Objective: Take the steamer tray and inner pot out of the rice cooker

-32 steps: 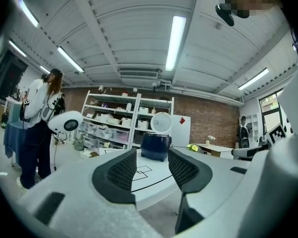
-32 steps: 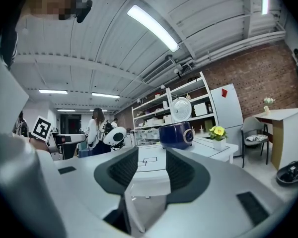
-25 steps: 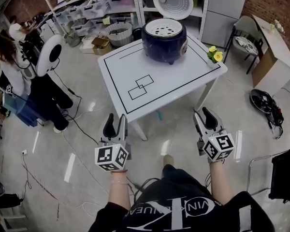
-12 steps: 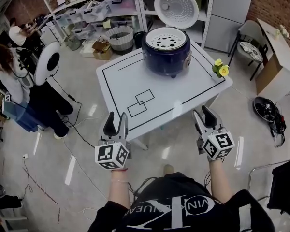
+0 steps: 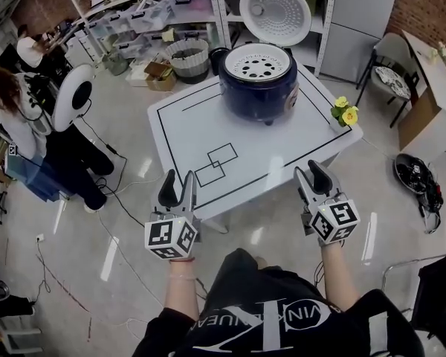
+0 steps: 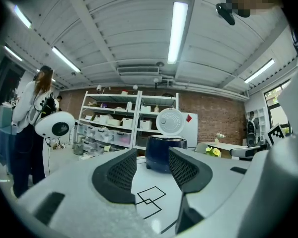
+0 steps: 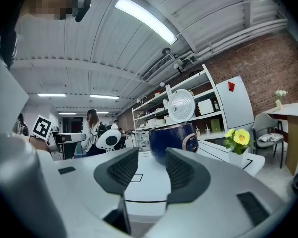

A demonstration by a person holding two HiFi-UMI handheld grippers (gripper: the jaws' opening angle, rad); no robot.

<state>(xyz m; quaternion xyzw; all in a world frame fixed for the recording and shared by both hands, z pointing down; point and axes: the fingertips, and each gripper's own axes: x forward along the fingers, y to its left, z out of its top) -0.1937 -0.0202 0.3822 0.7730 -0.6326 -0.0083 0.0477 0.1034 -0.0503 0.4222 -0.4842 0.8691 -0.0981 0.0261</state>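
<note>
Both claws (image 5: 178,181) (image 5: 310,174) short of rice cooker (image 5: 259,86)

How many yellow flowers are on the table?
2. Both stand at the table's right corner: one flower nearer the cooker, the other just in front of it. More may hide behind.

On my feed the rice cooker (image 5: 259,97) is deep navy, and the steamer tray (image 5: 259,62) in it is white, dotted with small dark holes. The lid (image 5: 275,12) shows a white, speckled inside. The bench (image 5: 182,129) is white, with a thin black border line and two overlapping black-outlined squares. The flowers (image 5: 346,113) are yellow. The left claw (image 5: 178,182) and right claw (image 5: 310,172) are grey with black cross-hatched pads (image 6: 121,175); each marker cube (image 5: 171,238) is white with black square patterns.
</note>
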